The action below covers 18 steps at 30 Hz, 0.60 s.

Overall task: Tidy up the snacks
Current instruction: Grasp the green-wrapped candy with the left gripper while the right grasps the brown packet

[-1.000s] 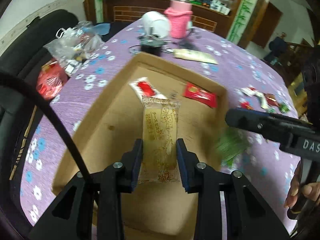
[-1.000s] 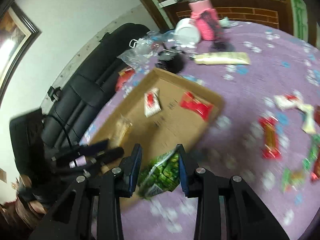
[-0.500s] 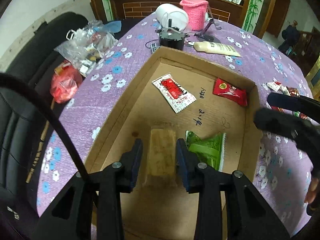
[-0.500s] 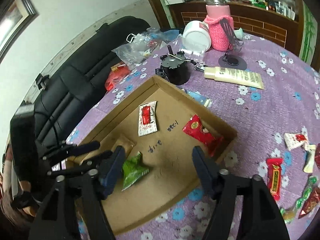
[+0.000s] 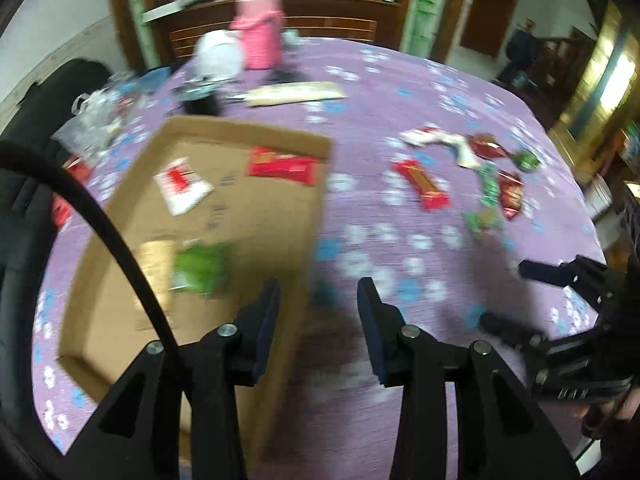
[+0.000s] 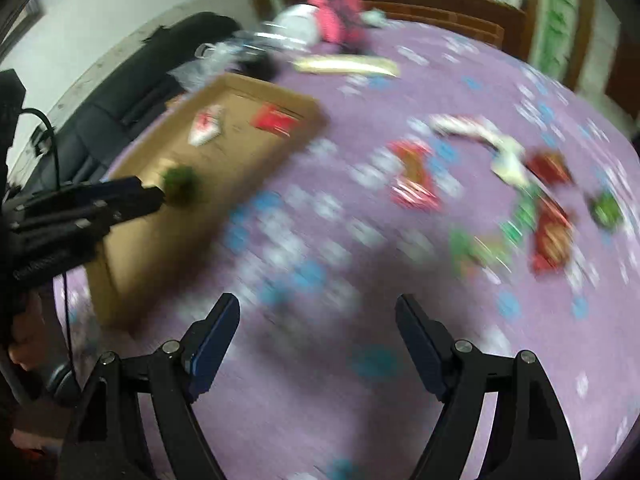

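Four snacks down in the shallow brown cardboard box [image 5: 280,216] on the purple flowered tablecloth [image 5: 400,92]: white packet with a red label [image 5: 182,186], red foil wrapper [image 5: 280,166], pale tan bar [image 5: 154,258] and green pouch [image 5: 202,266], the last two lying side by side near the front, presumably set there together to keep the far end free. Remaining loose wrappers, red, green and white [image 5: 472,176], scattered well to the right of the box on the cloth, the red bar-shaped one [image 5: 424,184] nearest the box wall.

Left gripper [image 5: 318,326] empty, jaws part-way apart and just been opening, nothing between the pads, hanging over the box's right wall and the cloth beside it. Right gripper [image 6: 316,344] empty too, jaws spread wide (just been opening, green pouch no longer between them), poised above bare cloth and aimed toward the scatter. Both views badly smeared, so small print and exact edges not to be trusted.

Judged from the layout: drop-off done for both hands, next step a reach to the loose pile. Wide right jaws well suited to a flat wrapper taken across its width; narrower left jaws likely to need more opening first. Main risk: crinkly foil sliding on the cloth, or two overlapping wrappers caught at once in the crowded cluster.
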Available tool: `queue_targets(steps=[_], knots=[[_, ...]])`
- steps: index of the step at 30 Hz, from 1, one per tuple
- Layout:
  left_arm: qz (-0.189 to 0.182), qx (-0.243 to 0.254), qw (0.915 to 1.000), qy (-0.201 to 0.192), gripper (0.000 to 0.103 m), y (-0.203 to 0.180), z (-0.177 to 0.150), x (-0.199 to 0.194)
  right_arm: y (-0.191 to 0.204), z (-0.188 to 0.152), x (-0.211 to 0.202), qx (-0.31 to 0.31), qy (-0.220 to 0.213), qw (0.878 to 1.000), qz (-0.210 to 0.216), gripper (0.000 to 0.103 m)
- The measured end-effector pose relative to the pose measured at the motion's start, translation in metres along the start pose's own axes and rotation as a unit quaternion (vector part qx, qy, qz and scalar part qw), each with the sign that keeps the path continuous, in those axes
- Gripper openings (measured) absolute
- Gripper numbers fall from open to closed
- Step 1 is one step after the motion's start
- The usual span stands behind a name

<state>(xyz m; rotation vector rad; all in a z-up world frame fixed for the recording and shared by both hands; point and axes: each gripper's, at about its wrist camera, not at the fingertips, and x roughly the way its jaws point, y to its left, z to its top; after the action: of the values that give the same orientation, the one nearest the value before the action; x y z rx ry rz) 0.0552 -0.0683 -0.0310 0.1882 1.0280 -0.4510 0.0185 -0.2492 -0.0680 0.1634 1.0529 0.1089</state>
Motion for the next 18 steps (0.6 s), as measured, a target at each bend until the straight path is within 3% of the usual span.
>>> queue_targets(steps=[6,12,18], knots=[[-0.067,0.021,0.9973,0.023,0.045,-0.071,0.016,0.031,-0.093,-0.020,-0.038,0.082,-0.032,0.995,-0.046,0.080],[-0.090,0.040,0.9948,0.027,0.045,-0.127,0.031,0.059,-0.132,-0.025,-0.046,0.091,-0.038,0.994,-0.044,0.080],[-0.081,0.151,0.9850,0.020,0.045,-0.160,0.044,0.078,-0.149,-0.029,-0.042,0.095,-0.037,0.995,-0.017,0.080]])
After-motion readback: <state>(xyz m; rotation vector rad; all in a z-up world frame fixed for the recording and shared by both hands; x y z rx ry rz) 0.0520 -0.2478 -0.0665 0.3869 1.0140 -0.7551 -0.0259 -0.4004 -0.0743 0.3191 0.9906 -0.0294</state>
